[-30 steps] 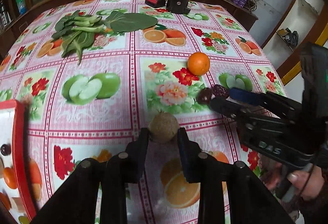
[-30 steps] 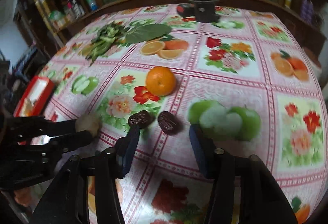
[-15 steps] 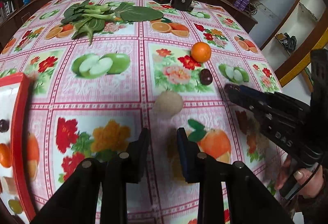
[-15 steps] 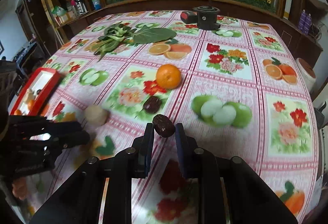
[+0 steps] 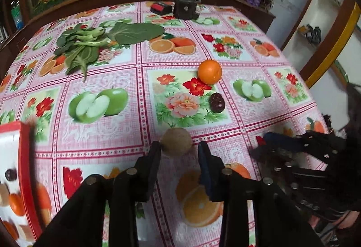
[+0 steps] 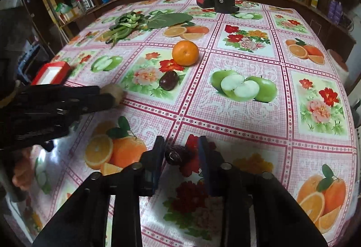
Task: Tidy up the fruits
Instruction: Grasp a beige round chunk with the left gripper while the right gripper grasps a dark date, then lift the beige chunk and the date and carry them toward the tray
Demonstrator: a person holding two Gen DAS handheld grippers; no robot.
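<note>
A round brown fruit (image 5: 177, 142) lies on the tablecloth between the fingertips of my left gripper (image 5: 179, 152). It touches the left finger and a gap shows at the right one; the jaws are opening. A dark date (image 6: 177, 155) lies between the fingers of my right gripper (image 6: 180, 151), whose jaws are also opening, with a gap on its right side. A second date (image 6: 169, 81) and an orange (image 6: 185, 56) rest further out. In the right wrist view, the left gripper (image 6: 106, 95) shows by the brown fruit (image 6: 114, 93). The red tray (image 5: 22, 156) of fruit sits at the left.
Leafy greens (image 5: 85, 43) lie at the back left, and a black device (image 5: 186, 6) and a red-black box (image 5: 160, 7) stand at the far edge. The right gripper (image 5: 261, 147) shows blurred at the right of the left wrist view. Wooden cabinets ring the table.
The brown fruit had slipped ahead of the left tips and now sits between them again. The right gripper closed by one date, drew it nearer, and its jaws have now spread.
</note>
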